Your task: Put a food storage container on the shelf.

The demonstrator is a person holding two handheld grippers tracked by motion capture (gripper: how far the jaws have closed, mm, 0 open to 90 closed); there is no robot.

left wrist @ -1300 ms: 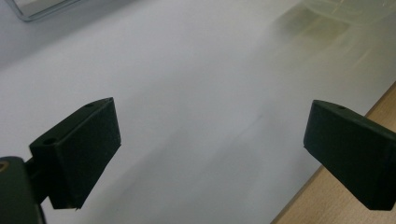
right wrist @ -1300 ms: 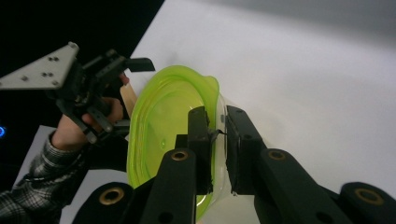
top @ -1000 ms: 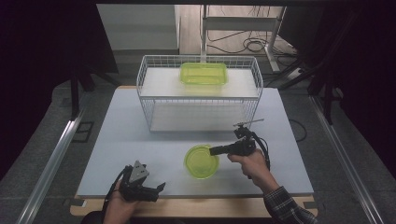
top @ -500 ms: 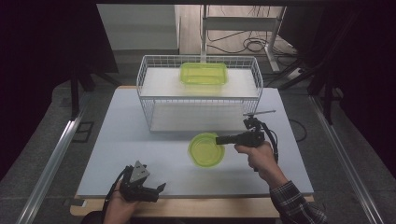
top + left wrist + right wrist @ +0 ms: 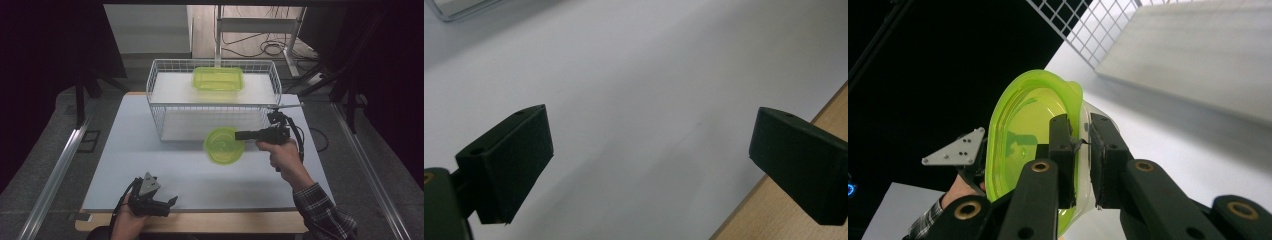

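At frame centre, the wire basket (image 5: 215,100) blocks your way; the white table (image 5: 150,160) lower left lies open.

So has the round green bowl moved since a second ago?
Yes. The round green bowl, clamped in the right gripper, has shifted right and toward the wire basket; it now overlaps the basket's front bottom edge.

a lab (dark curtains (image 5: 55,45), floor cables (image 5: 265,47))

Round bowl (image 5: 224,145): translucent lime green. Rectangular container (image 5: 218,79): same lime green. Wire basket (image 5: 165,107): white grid. Surface (image 5: 150,155): pale grey-white, wood-coloured edge. Right gripper (image 5: 241,135), left gripper (image 5: 172,202): black. Sleeve (image 5: 322,212): dark plaid.
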